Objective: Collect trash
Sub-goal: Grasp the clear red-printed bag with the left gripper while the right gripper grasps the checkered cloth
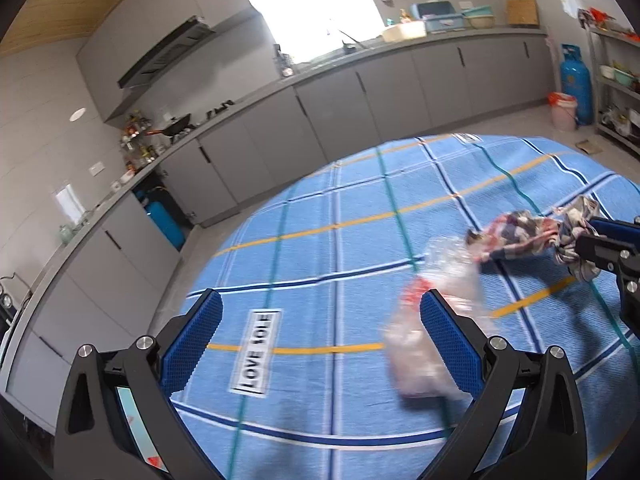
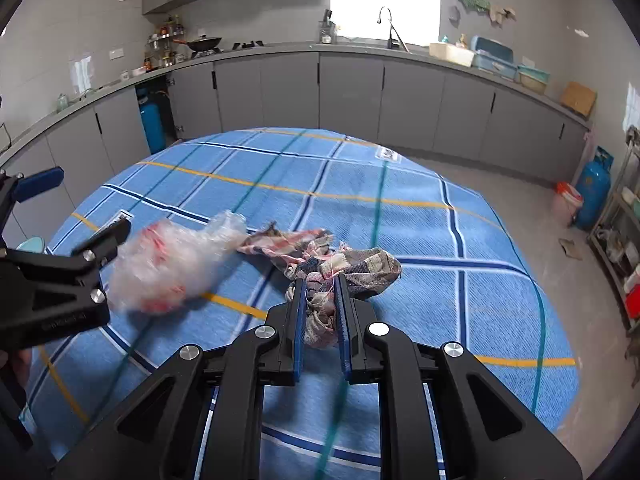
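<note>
On the blue plaid cloth [image 2: 400, 216] that covers the round counter, we see a crumpled patchwork fabric rag [image 2: 320, 256] in pink, grey and navy stretched across the middle. Our right claw [image 2: 320, 308] has its blue-padded jaws drawn narrow and pinches the bunched near end of that rag, frayed threads showing between the pads; the left wrist view shows the same grip [image 1: 580, 240] from the side. A clear crinkled plastic bag with red print [image 2: 172, 264] lies just beside the rag's far end, blurred in both views. Our left claw [image 1: 320, 312] stands wide apart with nothing between its pads; its right finger [image 1: 448, 336] overlaps the bag [image 1: 432, 312] in view, though we cannot tell whether they touch.
</note>
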A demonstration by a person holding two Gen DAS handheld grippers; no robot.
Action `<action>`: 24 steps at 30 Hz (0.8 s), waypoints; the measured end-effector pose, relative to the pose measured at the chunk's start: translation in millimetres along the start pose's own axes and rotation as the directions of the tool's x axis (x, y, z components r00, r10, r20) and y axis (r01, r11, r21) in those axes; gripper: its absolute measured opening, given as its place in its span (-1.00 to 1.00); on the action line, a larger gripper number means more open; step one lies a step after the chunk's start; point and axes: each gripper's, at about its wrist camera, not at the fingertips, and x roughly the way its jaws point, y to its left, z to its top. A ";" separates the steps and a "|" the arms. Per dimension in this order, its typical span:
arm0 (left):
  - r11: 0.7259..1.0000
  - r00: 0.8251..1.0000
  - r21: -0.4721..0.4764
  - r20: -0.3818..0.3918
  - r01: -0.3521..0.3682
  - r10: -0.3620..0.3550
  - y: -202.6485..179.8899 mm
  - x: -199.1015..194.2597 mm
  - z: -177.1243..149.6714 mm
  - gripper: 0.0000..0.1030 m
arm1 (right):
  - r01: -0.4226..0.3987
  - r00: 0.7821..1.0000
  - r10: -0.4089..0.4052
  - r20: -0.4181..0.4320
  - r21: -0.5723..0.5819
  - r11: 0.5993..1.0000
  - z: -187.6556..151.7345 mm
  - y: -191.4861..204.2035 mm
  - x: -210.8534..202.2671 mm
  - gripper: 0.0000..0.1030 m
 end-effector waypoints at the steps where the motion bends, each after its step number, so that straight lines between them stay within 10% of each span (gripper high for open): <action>1: 1.000 1.000 0.005 -0.001 0.005 -0.005 -3.8 0.7 0.4 0.89 | 0.003 1.000 -0.003 -0.001 0.004 1.000 -1.7 -2.2 -0.6 -0.72; 13: 0.992 0.992 0.047 -0.057 0.118 -0.115 -34.0 12.7 -11.5 0.79 | -0.020 1.000 0.021 -0.006 0.026 0.999 -10.3 -10.4 2.5 -0.71; 18: 0.974 0.972 0.044 -0.085 0.223 -0.218 -37.7 14.6 -14.5 -0.34 | -0.028 1.000 0.028 0.000 0.022 0.999 -12.2 -6.0 -1.1 -0.71; 24: 0.975 0.974 0.034 -0.067 0.219 -0.216 -26.7 3.1 -16.9 -0.71 | -0.039 0.999 0.039 0.015 0.013 0.999 -10.9 3.3 -5.8 -0.71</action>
